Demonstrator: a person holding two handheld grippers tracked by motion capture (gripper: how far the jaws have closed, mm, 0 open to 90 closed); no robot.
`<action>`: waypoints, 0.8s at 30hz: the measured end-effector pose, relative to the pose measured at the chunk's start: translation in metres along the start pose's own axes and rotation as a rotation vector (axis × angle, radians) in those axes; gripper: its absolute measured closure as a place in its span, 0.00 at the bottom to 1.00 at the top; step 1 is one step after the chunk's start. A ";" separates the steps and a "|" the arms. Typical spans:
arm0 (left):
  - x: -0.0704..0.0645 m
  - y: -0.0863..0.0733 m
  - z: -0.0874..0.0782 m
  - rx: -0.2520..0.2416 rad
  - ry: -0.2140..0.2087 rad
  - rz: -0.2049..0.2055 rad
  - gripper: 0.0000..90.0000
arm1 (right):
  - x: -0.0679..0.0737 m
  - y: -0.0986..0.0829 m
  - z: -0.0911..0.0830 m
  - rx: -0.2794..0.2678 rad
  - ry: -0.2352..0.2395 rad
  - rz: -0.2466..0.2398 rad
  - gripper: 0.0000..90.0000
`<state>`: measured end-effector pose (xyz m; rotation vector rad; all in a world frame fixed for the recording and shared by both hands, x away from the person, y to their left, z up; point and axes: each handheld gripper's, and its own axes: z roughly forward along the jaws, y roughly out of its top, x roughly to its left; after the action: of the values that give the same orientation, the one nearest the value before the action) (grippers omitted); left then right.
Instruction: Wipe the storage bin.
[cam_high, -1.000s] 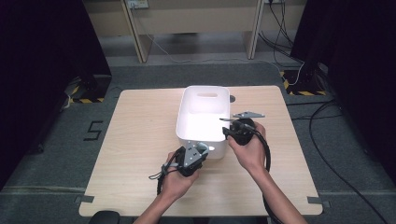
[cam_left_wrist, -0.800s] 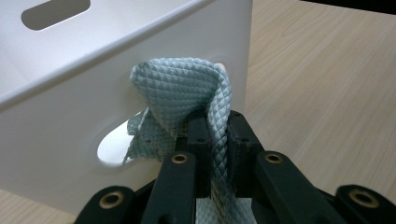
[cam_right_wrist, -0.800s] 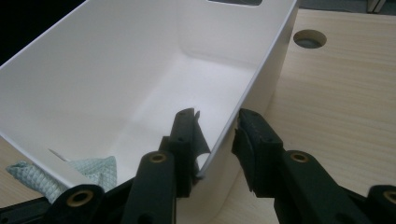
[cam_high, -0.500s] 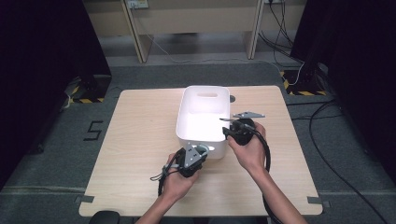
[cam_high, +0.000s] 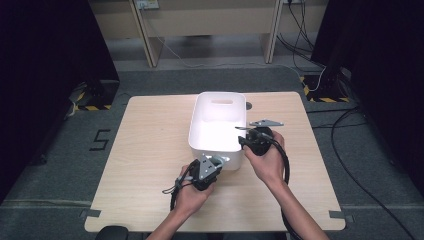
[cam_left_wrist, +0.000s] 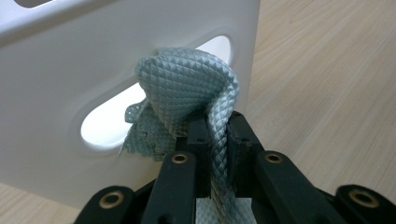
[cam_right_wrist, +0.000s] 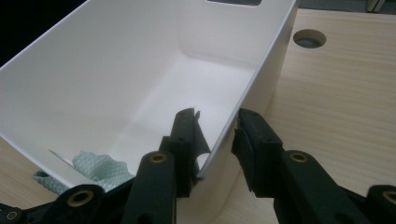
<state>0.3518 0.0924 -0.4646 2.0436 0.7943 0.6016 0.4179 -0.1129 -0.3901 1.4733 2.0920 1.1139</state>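
Left gripper view: left tongs (cam_left_wrist: 212, 135) are pinching green waffle cloth (cam_left_wrist: 191, 88) at bin (cam_left_wrist: 93, 60) handle slot; right tongs (cam_right_wrist: 215, 140) are straddling bin wall, parted.

Overhead view; two close bin (cam_high: 218, 125) views

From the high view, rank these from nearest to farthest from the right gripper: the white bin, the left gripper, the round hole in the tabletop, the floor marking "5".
1. White bin: the right gripper straddles its right wall near the front corner.
2. Left gripper: at the bin's front wall, holding a green cloth.
3. Round hole: behind, beside the bin's far right corner.
4. "5" marking: on the floor, far left.
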 end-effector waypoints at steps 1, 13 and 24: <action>-0.001 0.000 0.000 0.002 0.001 -0.002 0.91 | 0.000 0.000 0.000 0.000 0.000 0.000 0.76; -0.004 -0.006 0.010 0.033 0.005 -0.011 0.91 | 0.000 0.000 0.000 0.002 -0.002 0.000 0.76; -0.005 -0.011 0.017 0.050 0.007 -0.022 0.91 | 0.001 0.000 0.000 0.001 -0.003 0.001 0.76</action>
<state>0.3558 0.0845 -0.4836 2.0760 0.8422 0.5818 0.4178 -0.1124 -0.3899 1.4756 2.0909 1.1100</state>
